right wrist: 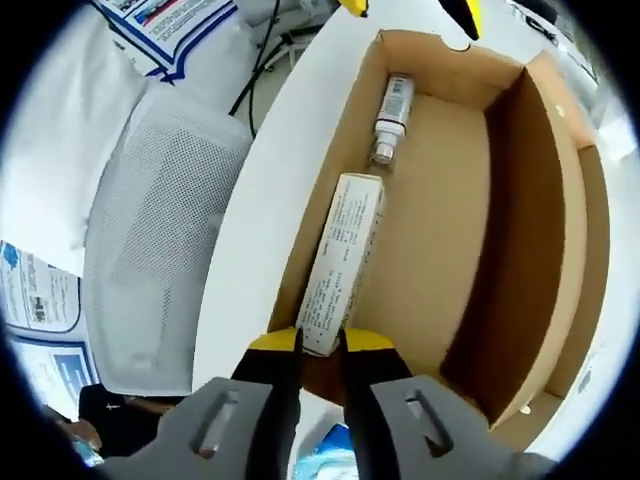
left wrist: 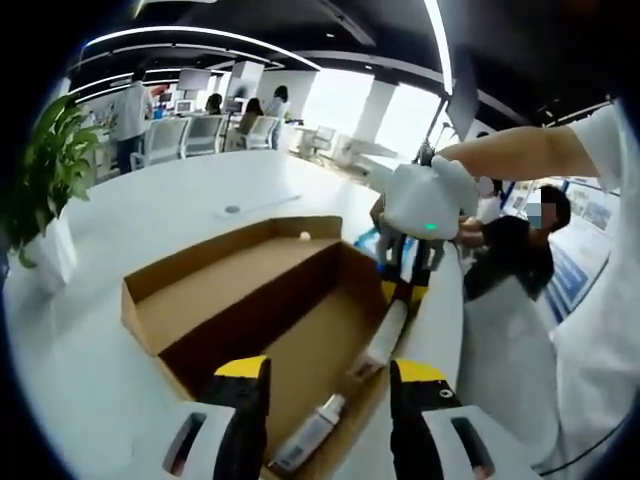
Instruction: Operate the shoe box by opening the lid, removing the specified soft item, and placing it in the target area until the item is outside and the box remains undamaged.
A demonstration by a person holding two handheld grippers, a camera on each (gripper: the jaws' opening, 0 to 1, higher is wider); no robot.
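Right gripper (right wrist: 320, 345) reaches down into the open box (right wrist: 520, 250), jaws narrowed on the carton's (right wrist: 343, 262) near end, its long axis running along the wall toward the bottle (right wrist: 391, 118); left gripper (left wrist: 330, 375) hovers wide.

A broad white table (left wrist: 150, 215) with a curved edge runs away toward far bright windows (left wrist: 400, 120), under a dark ceiling crossed by long white light strips (left wrist: 200, 38). At the left a green potted plant (left wrist: 45, 160) stands in a white pot on the table, and farther back white office chairs (left wrist: 190, 135) are grouped by desks with people beside them (too small to tell more). In the right gripper view, a white mesh-backed chair (right wrist: 160, 240) sits just beside the table's edge.
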